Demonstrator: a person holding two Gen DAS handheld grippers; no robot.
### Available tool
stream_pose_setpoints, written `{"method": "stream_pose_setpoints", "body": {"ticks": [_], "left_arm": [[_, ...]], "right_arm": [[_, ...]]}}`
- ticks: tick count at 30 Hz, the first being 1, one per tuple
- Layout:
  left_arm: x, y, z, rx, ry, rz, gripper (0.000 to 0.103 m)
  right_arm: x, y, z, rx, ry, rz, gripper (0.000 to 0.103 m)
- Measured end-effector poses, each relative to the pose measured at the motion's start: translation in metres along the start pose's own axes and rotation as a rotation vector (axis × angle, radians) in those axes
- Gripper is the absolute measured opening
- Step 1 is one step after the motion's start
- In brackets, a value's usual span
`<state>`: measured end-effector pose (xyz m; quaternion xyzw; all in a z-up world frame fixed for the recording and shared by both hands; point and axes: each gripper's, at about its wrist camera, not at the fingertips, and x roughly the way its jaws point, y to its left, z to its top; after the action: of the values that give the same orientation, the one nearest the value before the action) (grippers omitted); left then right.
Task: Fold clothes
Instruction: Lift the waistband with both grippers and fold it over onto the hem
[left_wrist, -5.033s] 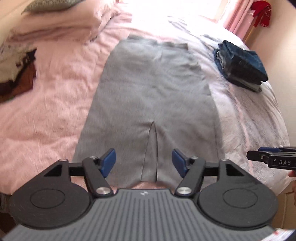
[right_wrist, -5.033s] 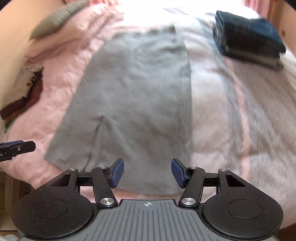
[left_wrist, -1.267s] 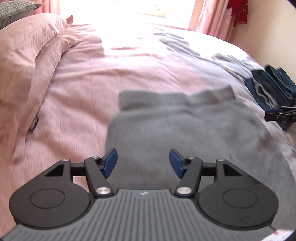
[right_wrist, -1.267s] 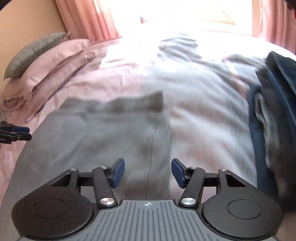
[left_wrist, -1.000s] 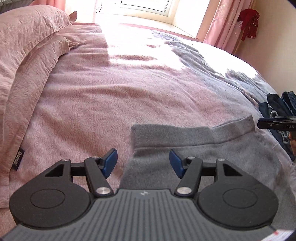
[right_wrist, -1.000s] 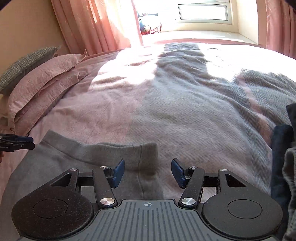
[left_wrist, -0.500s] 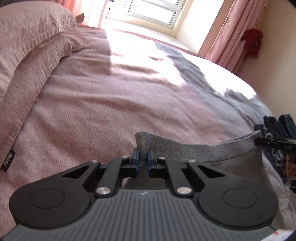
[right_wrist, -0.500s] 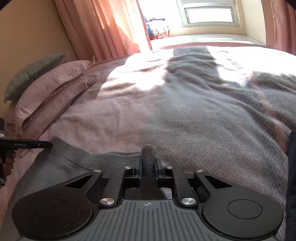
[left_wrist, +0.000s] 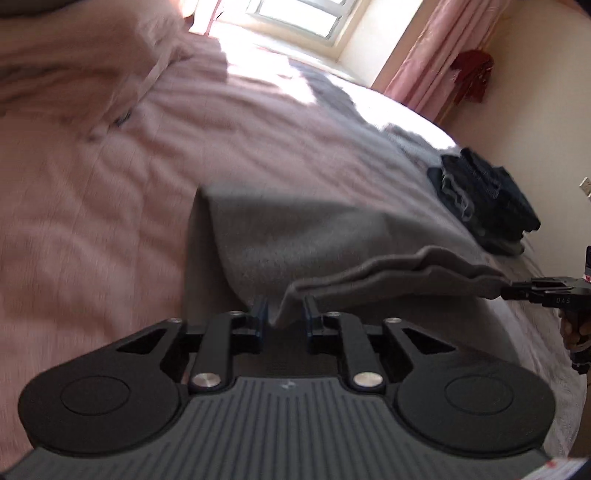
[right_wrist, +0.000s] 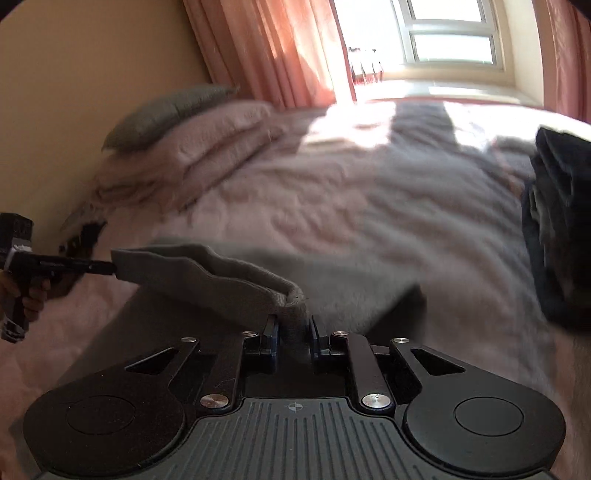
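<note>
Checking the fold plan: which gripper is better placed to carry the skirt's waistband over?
Neither alone: left gripper and right gripper each clamp one corner of the skirt, the waistband lifted between them.

Each tool is matte black, the left tool (left_wrist: 282, 316) and right tool (right_wrist: 293, 334) alike: blue-padded fingers (left_wrist: 260, 317) on slotted arms, silver screws (left_wrist: 204, 379), round side discs, a ribbed grey housing with a small crosshair mark

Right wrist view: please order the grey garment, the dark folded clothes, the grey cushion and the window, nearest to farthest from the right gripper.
1. Grey garment, between the right gripper fingers.
2. Dark folded clothes, right.
3. Grey cushion, upper left.
4. Window, top.
</note>
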<state>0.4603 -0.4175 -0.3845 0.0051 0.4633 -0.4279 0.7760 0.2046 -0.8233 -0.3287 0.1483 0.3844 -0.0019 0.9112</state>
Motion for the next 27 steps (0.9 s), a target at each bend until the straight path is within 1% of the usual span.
{"method": "stream_pose_setpoints", "body": {"ticks": [1,2,3,5,7,9,11,13,14,15,16,17,18,20,21,22,24,25,27], "left_arm": [[0.0,0.003,-0.019,-0.055,0.042,0.008,0.023],[-0.001,0.008,-0.036,-0.107,0.082,0.011,0.023],[-0.001,0.01,-0.046,-0.144,0.097,0.007,0.023],[-0.002,0.014,-0.051,-0.212,0.068,-0.025,0.03],[-0.001,0.023,-0.044,-0.302,0.02,-0.064,0.041],[0.006,0.034,-0.038,-0.393,-0.006,-0.088,0.042],[0.022,0.042,-0.032,-0.456,0.025,-0.106,0.042],[0.034,0.043,-0.027,-0.472,0.03,-0.141,0.038],[0.039,0.04,-0.024,-0.463,0.034,-0.154,0.032],[0.043,0.037,-0.021,-0.443,0.037,-0.143,0.02],[0.043,0.034,-0.019,-0.417,0.032,-0.118,0.007],[0.04,0.034,-0.017,-0.397,0.017,-0.121,0.007],[0.032,0.035,-0.017,-0.389,-0.018,-0.137,0.006],[0.015,0.034,-0.017,-0.337,-0.071,-0.155,0.006],[0.011,0.035,-0.019,-0.32,-0.065,-0.139,0.006],[0.013,0.037,-0.022,-0.313,-0.041,-0.132,0.006],[0.025,0.031,-0.028,-0.254,0.031,-0.073,0.006],[0.03,0.027,-0.031,-0.213,0.049,-0.048,0.006],[0.027,0.023,-0.031,-0.196,0.032,-0.044,0.006]], "right_arm": [[0.004,0.002,-0.022,0.047,0.095,-0.037,0.026],[0.008,0.003,-0.041,0.105,0.162,-0.079,0.028],[0.007,0.003,-0.055,0.161,0.18,-0.101,0.03],[-0.001,0.002,-0.065,0.29,0.124,-0.092,0.042],[-0.003,-0.007,-0.062,0.451,0.066,-0.049,0.047],[0.004,-0.022,-0.059,0.621,0.013,0.012,0.048],[0.017,-0.037,-0.061,0.769,-0.002,0.038,0.047],[0.029,-0.044,-0.061,0.848,-0.023,0.053,0.047],[0.034,-0.045,-0.059,0.86,-0.036,0.059,0.042],[0.038,-0.044,-0.056,0.855,-0.046,0.065,0.034],[0.042,-0.042,-0.052,0.846,-0.034,0.042,0.015],[0.047,-0.04,-0.046,0.824,-0.012,0.013,0.013],[0.045,-0.038,-0.04,0.795,-0.021,0.004,0.011],[0.03,-0.032,-0.032,0.717,-0.114,0.045,0.01],[0.022,-0.032,-0.034,0.699,-0.135,0.062,0.01],[0.021,-0.032,-0.036,0.694,-0.125,0.052,0.01],[0.029,-0.032,-0.049,0.681,-0.047,0.018,0.01],[0.037,-0.031,-0.054,0.669,-0.008,-0.01,0.01],[0.039,-0.029,-0.062,0.651,-0.013,-0.034,0.01]]}}
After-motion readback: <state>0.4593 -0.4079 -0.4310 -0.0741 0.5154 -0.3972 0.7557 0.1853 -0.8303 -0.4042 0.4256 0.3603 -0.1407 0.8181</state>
